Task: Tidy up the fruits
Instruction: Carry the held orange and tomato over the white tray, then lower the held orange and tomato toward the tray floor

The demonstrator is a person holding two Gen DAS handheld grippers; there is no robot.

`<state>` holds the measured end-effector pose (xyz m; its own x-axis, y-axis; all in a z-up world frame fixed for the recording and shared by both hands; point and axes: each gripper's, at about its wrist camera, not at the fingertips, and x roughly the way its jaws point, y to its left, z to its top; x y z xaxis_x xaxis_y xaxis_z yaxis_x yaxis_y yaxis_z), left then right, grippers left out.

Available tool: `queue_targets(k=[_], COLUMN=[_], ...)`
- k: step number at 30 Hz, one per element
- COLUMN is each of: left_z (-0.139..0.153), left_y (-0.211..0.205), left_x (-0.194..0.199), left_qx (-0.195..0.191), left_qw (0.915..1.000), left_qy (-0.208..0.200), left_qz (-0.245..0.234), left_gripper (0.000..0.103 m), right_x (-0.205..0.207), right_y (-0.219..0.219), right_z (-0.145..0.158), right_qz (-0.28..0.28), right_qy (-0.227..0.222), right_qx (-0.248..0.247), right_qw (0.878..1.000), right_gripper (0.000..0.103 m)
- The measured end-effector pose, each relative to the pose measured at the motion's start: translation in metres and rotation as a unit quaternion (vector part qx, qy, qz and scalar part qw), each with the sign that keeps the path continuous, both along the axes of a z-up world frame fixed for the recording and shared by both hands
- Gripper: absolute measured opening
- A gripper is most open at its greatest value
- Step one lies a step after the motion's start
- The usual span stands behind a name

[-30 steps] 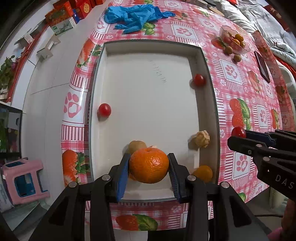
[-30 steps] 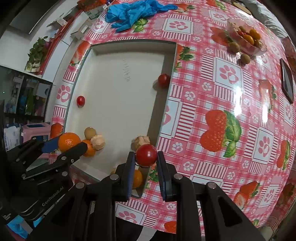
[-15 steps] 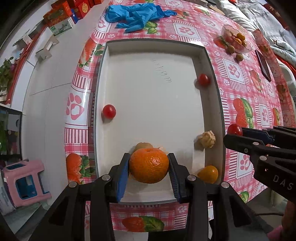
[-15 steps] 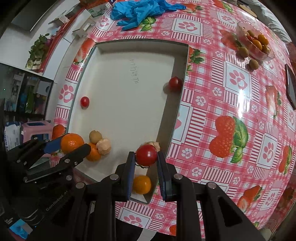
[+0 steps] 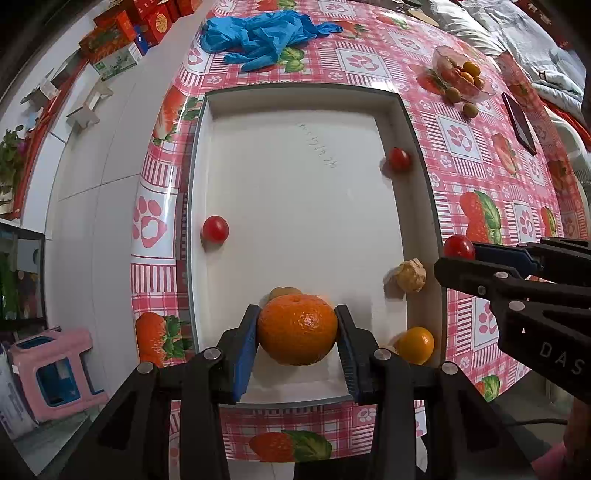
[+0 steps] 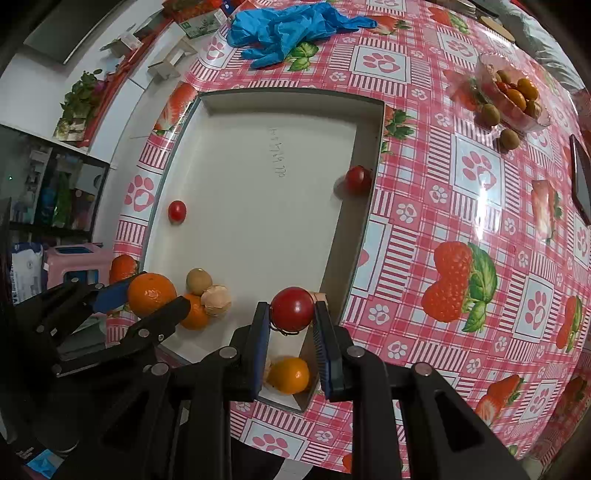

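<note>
My left gripper (image 5: 297, 334) is shut on a large mandarin (image 5: 297, 328), held above the near end of the white tray (image 5: 295, 206); the same mandarin (image 6: 151, 294) shows at the left of the right wrist view. My right gripper (image 6: 291, 314) is shut on a red cherry tomato (image 6: 292, 308) over the tray's near right wall; that held tomato (image 5: 458, 246) also shows in the left wrist view. Loose in the tray lie two cherry tomatoes (image 5: 215, 228) (image 5: 399, 159), a small orange (image 5: 415, 345), a walnut-like fruit (image 5: 409, 275) and a brownish fruit (image 6: 198, 281).
A clear bowl of small fruits (image 6: 513, 96) stands at the far right of the table, with two brown fruits (image 6: 509, 139) beside it. Blue gloves (image 5: 258, 35) lie beyond the tray. A dark phone (image 5: 519, 122) lies at the right edge. A pink stool (image 5: 51, 373) stands on the floor at left.
Both grippers keep their grip on their fruit. The tray and table have slid a little rightward and downward in both views; the loose fruit has not moved.
</note>
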<state>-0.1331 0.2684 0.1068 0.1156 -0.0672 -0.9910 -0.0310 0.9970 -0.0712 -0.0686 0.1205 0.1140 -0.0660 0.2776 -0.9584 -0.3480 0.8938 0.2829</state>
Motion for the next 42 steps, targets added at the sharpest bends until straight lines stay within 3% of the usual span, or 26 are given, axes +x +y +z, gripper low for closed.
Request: queue_targets(k=[25, 42], left_z=[0.003, -0.007], left_y=[-0.007, -0.003], left_x=[0.003, 0.008], left_qx=[0.002, 0.003], left_qw=[0.9999, 0.9999], left_qy=[-0.005, 0.009], left_qz=[-0.014, -0.01], left_gripper=[0.042, 0.042], right_x=[0.003, 0.005], right_y=[-0.003, 0.002], right_z=[0.005, -0.008], right_qz=[-0.01, -0.002], right_qy=[-0.003, 0.012], right_qx=[0.001, -0.004], right_qw=[1.0, 1.0], right_gripper=[0.025, 0.025])
